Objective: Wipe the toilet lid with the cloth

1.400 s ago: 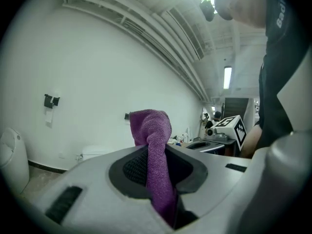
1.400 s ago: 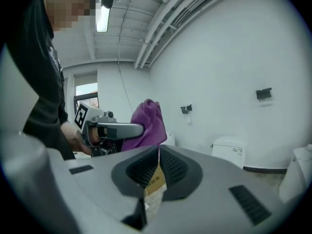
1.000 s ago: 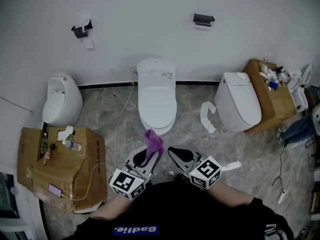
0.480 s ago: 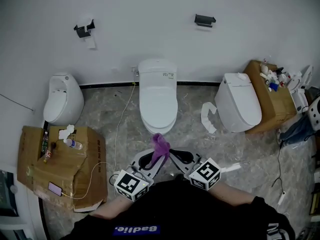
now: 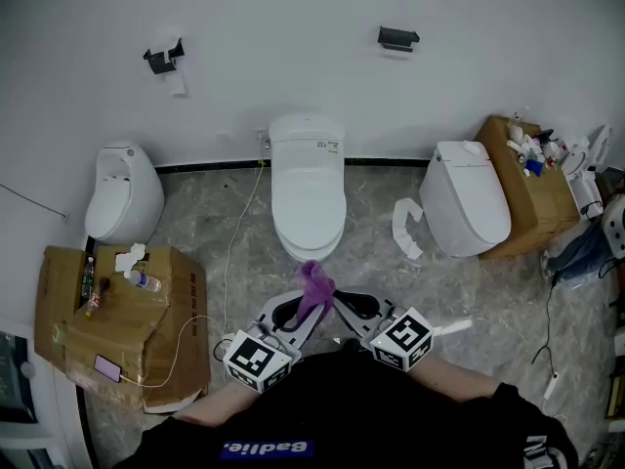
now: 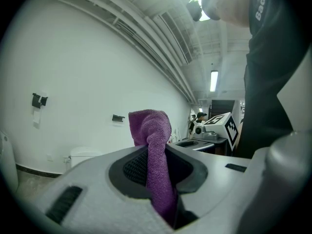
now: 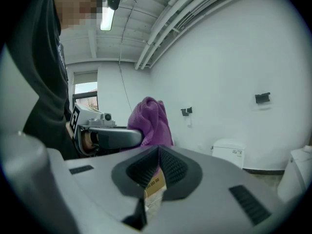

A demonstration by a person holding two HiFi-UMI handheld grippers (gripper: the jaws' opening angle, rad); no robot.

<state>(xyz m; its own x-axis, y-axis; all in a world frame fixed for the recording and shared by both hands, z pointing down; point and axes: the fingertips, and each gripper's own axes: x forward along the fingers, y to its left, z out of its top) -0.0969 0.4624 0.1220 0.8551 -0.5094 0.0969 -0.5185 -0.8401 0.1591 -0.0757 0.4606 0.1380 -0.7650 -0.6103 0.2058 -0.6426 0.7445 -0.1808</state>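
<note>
While left gripper [image 5: 299,309] clamps one purple cloth [image 5: 314,280], right gripper [image 5: 350,304] seems closed, empty

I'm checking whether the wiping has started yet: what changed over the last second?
The left claw, shut on the purple cloth, swung slightly right, so the cloth now sits close beside the tip of the right claw. Most of that shift came early; the last half second shows almost none. The cloth stayed gripped, the right claw stayed shut and empty, and the toilet lid stayed closed and untouched.
</note>
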